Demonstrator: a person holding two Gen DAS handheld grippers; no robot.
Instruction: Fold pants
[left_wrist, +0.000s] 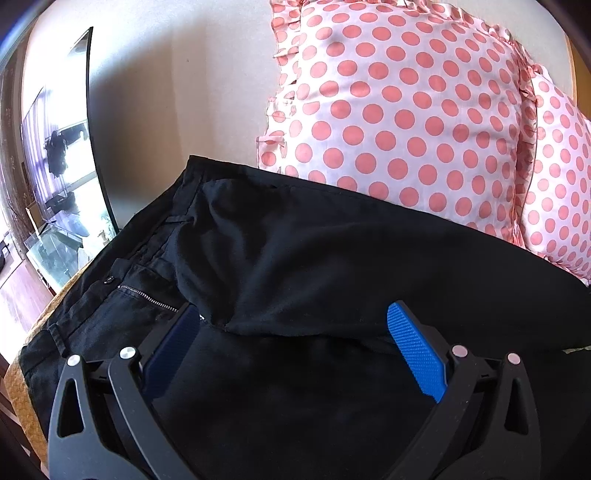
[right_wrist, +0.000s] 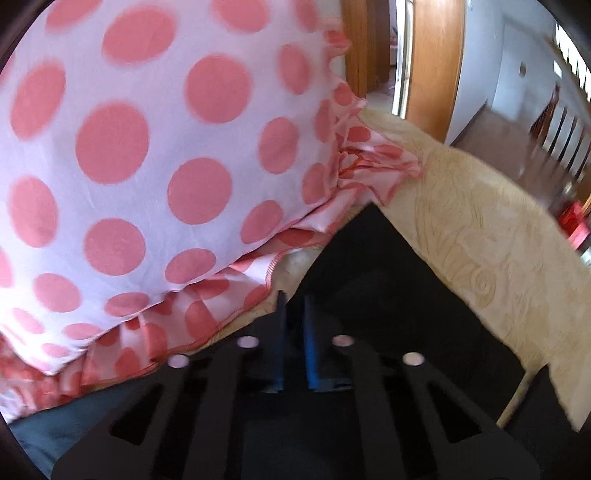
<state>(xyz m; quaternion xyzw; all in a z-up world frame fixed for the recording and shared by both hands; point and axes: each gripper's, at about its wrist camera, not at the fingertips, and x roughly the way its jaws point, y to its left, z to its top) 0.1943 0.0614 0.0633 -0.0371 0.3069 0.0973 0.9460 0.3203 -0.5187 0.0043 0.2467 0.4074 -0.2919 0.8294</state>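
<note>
Black pants (left_wrist: 295, 258) lie on the bed, waistband with zipper (left_wrist: 147, 297) and button at the left, one leg folded across the other. My left gripper (left_wrist: 291, 325) is open, its blue pads wide apart just above the fabric near the crotch, holding nothing. In the right wrist view the pants (right_wrist: 369, 280) show as a black pointed corner on the beige cover. My right gripper (right_wrist: 295, 314) has its blue pads nearly together over this fabric; a thin layer of the pants seems pinched between them, but the dark blur hides the contact.
A white pillow with pink dots (left_wrist: 399, 110) (right_wrist: 147, 147) lies right behind the pants, a second one (left_wrist: 557, 177) at the far right. The bed has a beige patterned cover (right_wrist: 480, 240). A mirror (left_wrist: 59, 166) stands left; a doorway (right_wrist: 402, 55) is beyond.
</note>
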